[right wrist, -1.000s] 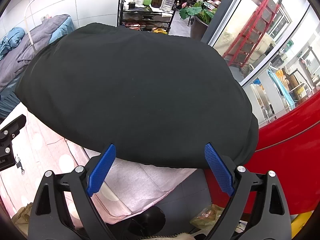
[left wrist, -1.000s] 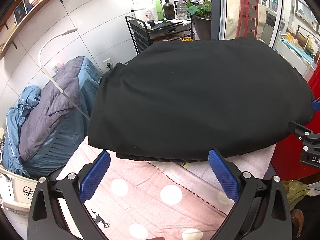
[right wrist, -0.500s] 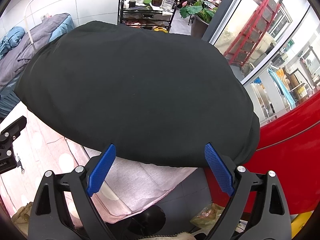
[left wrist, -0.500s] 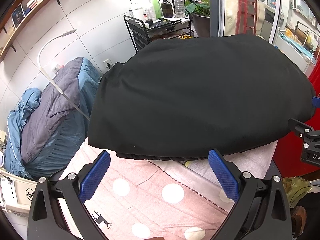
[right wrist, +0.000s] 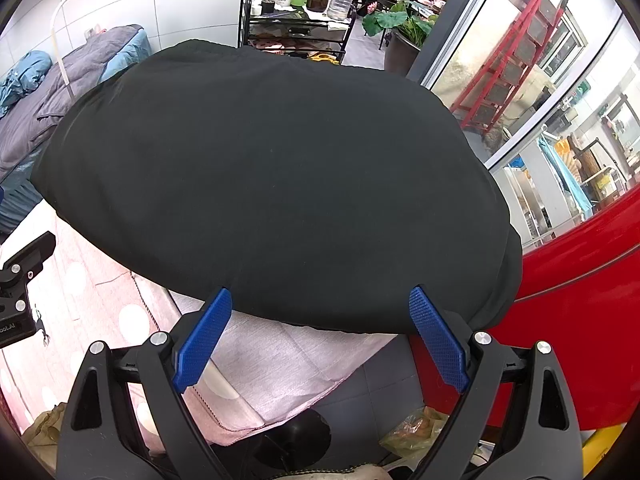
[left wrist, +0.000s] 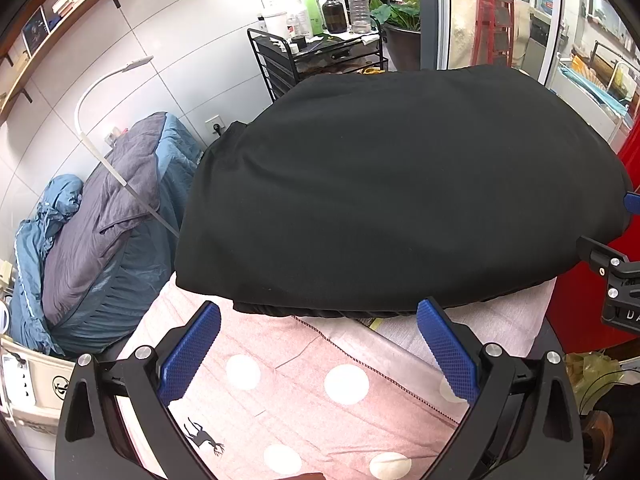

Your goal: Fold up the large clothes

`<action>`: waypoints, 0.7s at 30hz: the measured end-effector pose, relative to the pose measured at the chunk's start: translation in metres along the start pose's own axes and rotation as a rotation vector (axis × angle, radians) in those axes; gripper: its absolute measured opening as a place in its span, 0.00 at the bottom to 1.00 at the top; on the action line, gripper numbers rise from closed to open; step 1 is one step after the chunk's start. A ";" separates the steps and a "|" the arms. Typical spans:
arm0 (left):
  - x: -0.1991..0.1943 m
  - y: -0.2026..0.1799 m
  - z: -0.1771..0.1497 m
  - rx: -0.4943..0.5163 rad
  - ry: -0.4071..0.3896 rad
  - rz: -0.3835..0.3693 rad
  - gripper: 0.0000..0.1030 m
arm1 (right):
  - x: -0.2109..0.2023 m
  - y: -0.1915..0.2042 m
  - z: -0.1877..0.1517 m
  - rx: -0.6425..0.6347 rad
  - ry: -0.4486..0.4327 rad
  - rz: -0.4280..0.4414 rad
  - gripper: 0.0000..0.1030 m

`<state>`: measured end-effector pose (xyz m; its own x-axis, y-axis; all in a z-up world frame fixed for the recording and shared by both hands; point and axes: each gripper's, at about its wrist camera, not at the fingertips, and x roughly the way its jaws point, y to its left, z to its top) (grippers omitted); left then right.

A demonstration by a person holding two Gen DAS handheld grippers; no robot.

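Left gripper spread wide, empty, over the pink polka-dot cloth on the desk. Black garment lies folded in a flat stack just ahead, its near edge by the fingertips. Right gripper also spread, empty, at the garment's near-right edge.

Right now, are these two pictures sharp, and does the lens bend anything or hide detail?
Left wrist view: sharp, but fisheye bows the wall tiles; the black garment is too dark for its folds to show. Right wrist view: sharp too; the red ladder leans and curves, and the glass beside it looks washed bright.
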<state>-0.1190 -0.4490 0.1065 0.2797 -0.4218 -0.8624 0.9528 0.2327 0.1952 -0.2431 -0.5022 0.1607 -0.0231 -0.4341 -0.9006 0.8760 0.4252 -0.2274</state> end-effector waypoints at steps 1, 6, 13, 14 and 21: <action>0.000 0.000 0.000 0.000 0.000 0.000 0.94 | 0.000 -0.001 0.000 -0.001 0.000 0.000 0.87; 0.000 0.001 0.000 0.001 0.000 0.000 0.94 | 0.000 -0.001 0.000 -0.002 0.000 0.001 0.87; 0.000 0.001 -0.001 0.004 0.003 0.001 0.94 | 0.000 0.001 0.001 -0.007 -0.002 0.004 0.87; 0.000 0.001 0.000 0.004 0.003 0.002 0.94 | 0.001 0.001 0.002 -0.008 -0.001 0.004 0.87; 0.000 0.001 -0.001 0.007 0.003 0.003 0.94 | 0.002 0.003 0.003 -0.015 -0.002 0.008 0.87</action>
<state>-0.1185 -0.4476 0.1059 0.2820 -0.4184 -0.8634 0.9528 0.2280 0.2007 -0.2390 -0.5045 0.1597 -0.0151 -0.4322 -0.9016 0.8691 0.4401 -0.2256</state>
